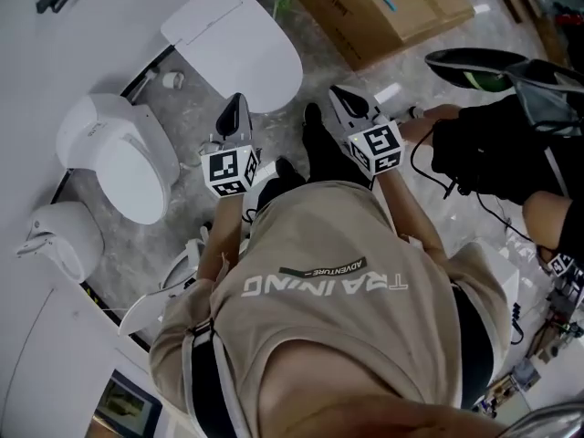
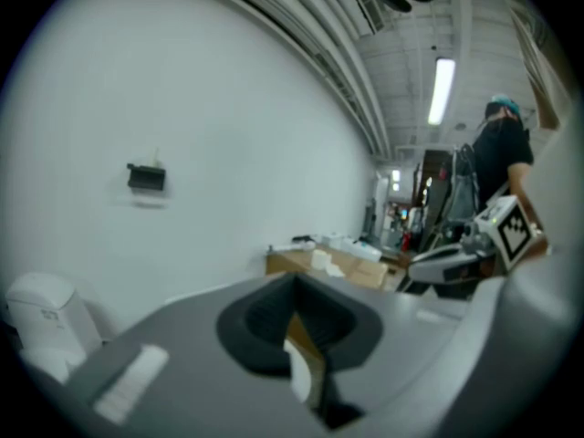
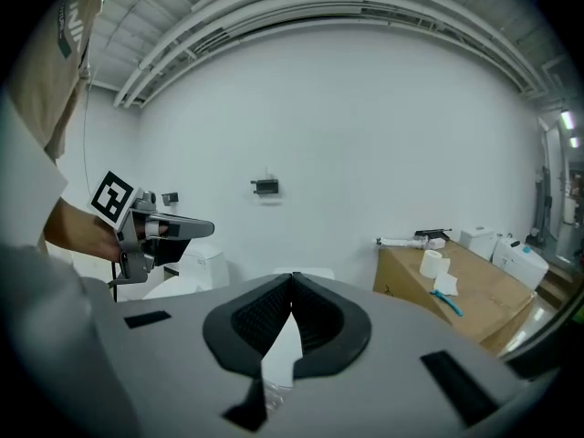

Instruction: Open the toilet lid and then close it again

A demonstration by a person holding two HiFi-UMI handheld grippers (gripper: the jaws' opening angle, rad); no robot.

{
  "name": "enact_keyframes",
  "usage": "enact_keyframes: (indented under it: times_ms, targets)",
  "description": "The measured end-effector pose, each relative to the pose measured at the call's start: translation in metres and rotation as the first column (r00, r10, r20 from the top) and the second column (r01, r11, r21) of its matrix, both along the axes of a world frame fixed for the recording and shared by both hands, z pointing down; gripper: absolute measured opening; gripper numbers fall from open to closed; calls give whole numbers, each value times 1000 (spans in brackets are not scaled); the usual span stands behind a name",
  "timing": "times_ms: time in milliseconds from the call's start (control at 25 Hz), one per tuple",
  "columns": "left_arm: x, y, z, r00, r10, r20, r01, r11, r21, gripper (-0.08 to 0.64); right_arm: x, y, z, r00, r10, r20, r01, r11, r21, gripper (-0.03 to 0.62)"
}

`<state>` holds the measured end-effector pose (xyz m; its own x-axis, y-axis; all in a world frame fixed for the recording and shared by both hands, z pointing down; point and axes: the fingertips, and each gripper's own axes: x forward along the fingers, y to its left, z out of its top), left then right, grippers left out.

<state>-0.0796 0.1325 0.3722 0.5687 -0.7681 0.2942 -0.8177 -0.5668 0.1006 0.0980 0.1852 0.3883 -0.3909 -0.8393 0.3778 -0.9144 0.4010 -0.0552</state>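
Observation:
In the head view a white toilet with its lid [image 1: 242, 39] down lies on the grey floor ahead of me. My left gripper [image 1: 236, 108] hovers just short of the lid's near edge, jaws pressed together and empty. My right gripper [image 1: 340, 96] is held to the right of the lid, also shut on nothing. In the left gripper view the black pads meet at the left gripper [image 2: 294, 283] tip, and the right gripper [image 2: 436, 261] shows at the right. The right gripper view has the right gripper [image 3: 292, 279] closed, the left gripper [image 3: 187, 229] at its left, and the toilet [image 3: 310, 272] just beyond.
A second white toilet [image 1: 123, 153] and a smaller white fixture [image 1: 59, 235] stand along the left wall. A cardboard box [image 1: 383, 7] with paper rolls lies at the top right. A person in black [image 1: 502, 153] is at the right. A black bracket [image 3: 265, 187] hangs on the wall.

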Motion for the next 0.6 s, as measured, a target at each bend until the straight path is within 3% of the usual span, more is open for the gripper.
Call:
enact_keyframes:
  times_ms: [200,400,600]
  targets:
    - [5,-44,6,996,-66,67,67,998,-18,5,0,-61,19,993,-108,49,109,994,-12,14]
    - [30,-92,4,989,-117,95,120,993,-23,5,12,-131,14,968,-248,25,248,969,24,14]
    - [45,-121,0,975,-197,98,200,979,-21,5,28,-183,19,955,-289,61,289,957,14,14]
